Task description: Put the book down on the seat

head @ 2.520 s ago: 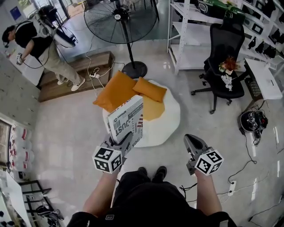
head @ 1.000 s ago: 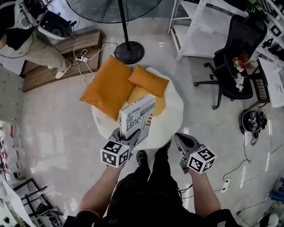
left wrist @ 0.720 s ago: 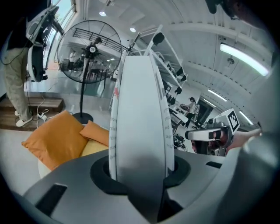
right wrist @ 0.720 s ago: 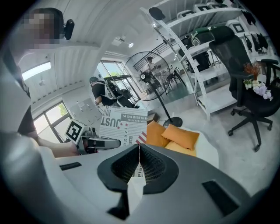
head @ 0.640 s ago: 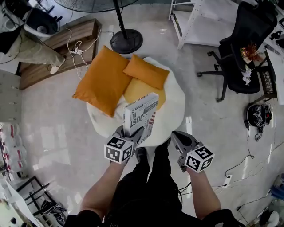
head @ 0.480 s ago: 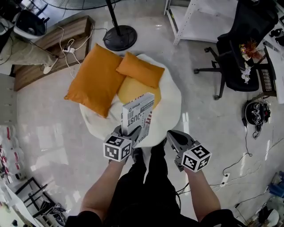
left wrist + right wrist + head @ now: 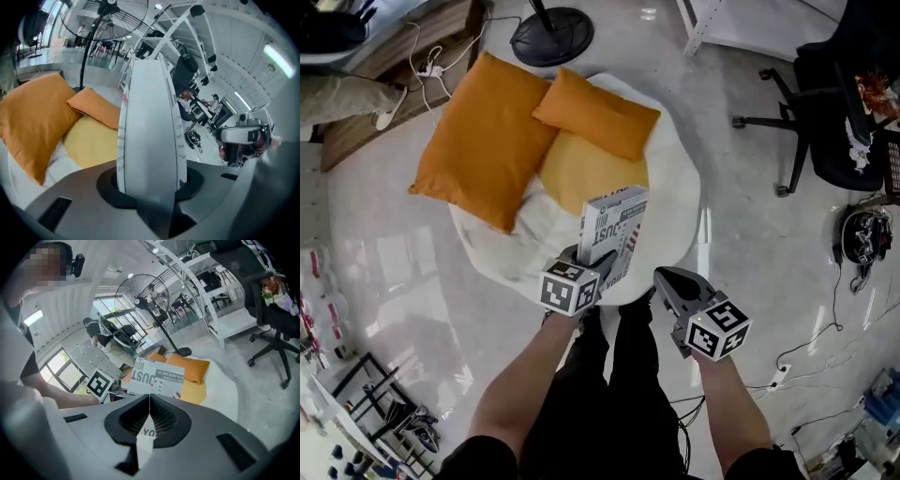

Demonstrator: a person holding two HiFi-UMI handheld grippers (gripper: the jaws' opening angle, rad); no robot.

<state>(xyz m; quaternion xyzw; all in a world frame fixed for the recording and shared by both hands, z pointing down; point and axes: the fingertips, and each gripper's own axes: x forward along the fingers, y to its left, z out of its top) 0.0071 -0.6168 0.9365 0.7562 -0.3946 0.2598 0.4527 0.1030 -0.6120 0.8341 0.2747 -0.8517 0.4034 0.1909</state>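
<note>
A white book point(image 7: 614, 230) with black and red print stands upright in my left gripper point(image 7: 594, 264), which is shut on its lower end. It hangs over the front part of the round white seat point(image 7: 675, 187). In the left gripper view the book's spine point(image 7: 150, 117) fills the middle between the jaws. My right gripper point(image 7: 664, 279) is just right of the book, at the seat's front edge, shut with nothing in it. The right gripper view shows the book's cover point(image 7: 157, 376) beyond the shut right gripper point(image 7: 149, 401).
On the seat lie a large orange cushion point(image 7: 483, 136), a smaller orange one point(image 7: 595, 112) and a yellow one point(image 7: 591, 173). A fan base point(image 7: 551, 36) stands behind it, a black office chair point(image 7: 839, 122) to the right, and a wooden bench point(image 7: 394, 75) with cables at the back left.
I have come closer to the seat, which now lies right under the grippers. The book stays upright in the left gripper; the right gripper stays shut beside it.
</note>
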